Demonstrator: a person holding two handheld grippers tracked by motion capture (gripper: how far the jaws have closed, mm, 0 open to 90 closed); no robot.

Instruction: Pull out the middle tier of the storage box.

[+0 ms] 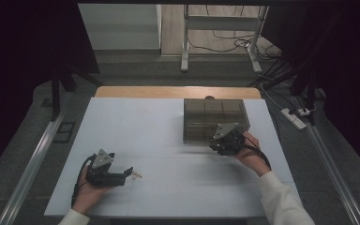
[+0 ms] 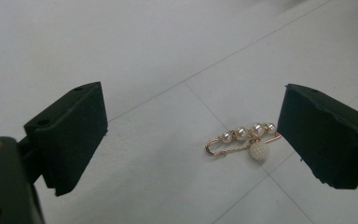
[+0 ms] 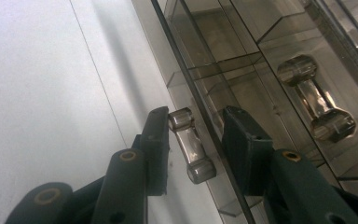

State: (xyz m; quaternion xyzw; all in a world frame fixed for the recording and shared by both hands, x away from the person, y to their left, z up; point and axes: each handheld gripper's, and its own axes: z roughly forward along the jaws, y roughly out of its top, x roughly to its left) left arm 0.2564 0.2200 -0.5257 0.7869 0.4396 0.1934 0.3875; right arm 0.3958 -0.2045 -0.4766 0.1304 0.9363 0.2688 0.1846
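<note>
A small gold pin with pearl beads [image 2: 244, 140] lies on the white table top, and in the high view the pin [image 1: 136, 175] sits just right of my left gripper [image 1: 127, 172]. That left gripper [image 2: 191, 121] is open wide, with the pin between the jaws close to the right-hand pad [image 2: 321, 135]. My right gripper [image 1: 217, 143] is at the front of a smoky clear drawer box [image 1: 215, 117]. In the right gripper view the right gripper [image 3: 198, 116] is closed over a clear drawer handle [image 3: 191, 151] and the drawer's front panel, one pad [image 3: 157, 140] touching the handle.
A second clear handle [image 3: 317, 100] shows on the neighbouring drawer front. The white table top [image 1: 136, 126] has a wooden strip along its far edge. Beyond it are table legs, cables and a power strip [image 1: 294, 117] on the floor.
</note>
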